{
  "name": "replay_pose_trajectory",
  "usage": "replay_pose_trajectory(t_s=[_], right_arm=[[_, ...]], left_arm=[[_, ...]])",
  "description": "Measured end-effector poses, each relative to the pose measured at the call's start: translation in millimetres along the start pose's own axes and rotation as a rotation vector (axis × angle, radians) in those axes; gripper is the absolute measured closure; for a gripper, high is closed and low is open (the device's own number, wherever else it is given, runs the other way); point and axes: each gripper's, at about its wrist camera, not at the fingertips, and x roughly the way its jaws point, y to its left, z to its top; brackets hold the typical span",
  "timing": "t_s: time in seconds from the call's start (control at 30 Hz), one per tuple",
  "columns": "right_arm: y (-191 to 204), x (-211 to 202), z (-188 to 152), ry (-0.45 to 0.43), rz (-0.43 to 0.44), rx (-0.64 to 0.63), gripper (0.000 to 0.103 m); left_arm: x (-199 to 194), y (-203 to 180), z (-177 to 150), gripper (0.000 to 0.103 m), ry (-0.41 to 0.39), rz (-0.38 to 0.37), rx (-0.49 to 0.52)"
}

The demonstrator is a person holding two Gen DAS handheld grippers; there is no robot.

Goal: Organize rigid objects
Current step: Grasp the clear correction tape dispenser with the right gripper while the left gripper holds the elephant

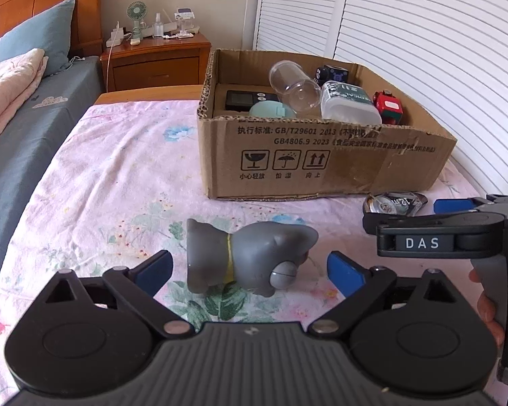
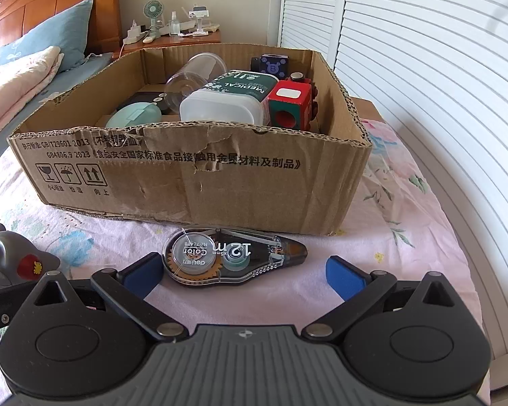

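Note:
A grey toy figure (image 1: 250, 257) with a yellow collar lies on its side on the floral sheet. My left gripper (image 1: 249, 264) is open around it, blue pads (image 1: 159, 267) on either side and clear of it. A clear correction tape dispenser (image 2: 233, 253) lies just in front of the cardboard box (image 2: 186, 182). My right gripper (image 2: 244, 265) is open right behind the dispenser, its pads not touching it. The box holds a clear cup (image 2: 193, 74), a white medical tub (image 2: 227, 101), a red cube toy (image 2: 288, 105), a mint case (image 2: 133, 116) and dark items.
White louvred doors (image 2: 423, 84) run along the right side. A wooden nightstand (image 1: 155, 61) with a small fan stands behind the box. A second bed with a blue pillow (image 1: 34, 37) lies to the left. A hand (image 1: 491, 304) grips the right gripper's handle.

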Motion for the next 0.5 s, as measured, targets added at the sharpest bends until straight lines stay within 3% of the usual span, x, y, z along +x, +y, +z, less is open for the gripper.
replay_pose_trajectory(t_s=[0.1, 0.4, 0.5], right_arm=[[0.3, -0.1, -0.1, -0.002, 0.003, -0.002, 0.000], [8.2, 2.0, 1.7, -0.025, 0.021, -0.018, 0.000], [10.5, 0.9, 3.4, -0.026, 0.019, -0.025, 0.008]], left_arm=[[4.0, 1.7, 1.1, 0.022, 0.020, -0.024, -0.027], [10.0, 5.2, 3.4, 0.027, 0.024, -0.021, -0.057], [10.7, 4.8, 4.4, 0.029, 0.023, -0.015, -0.054]])
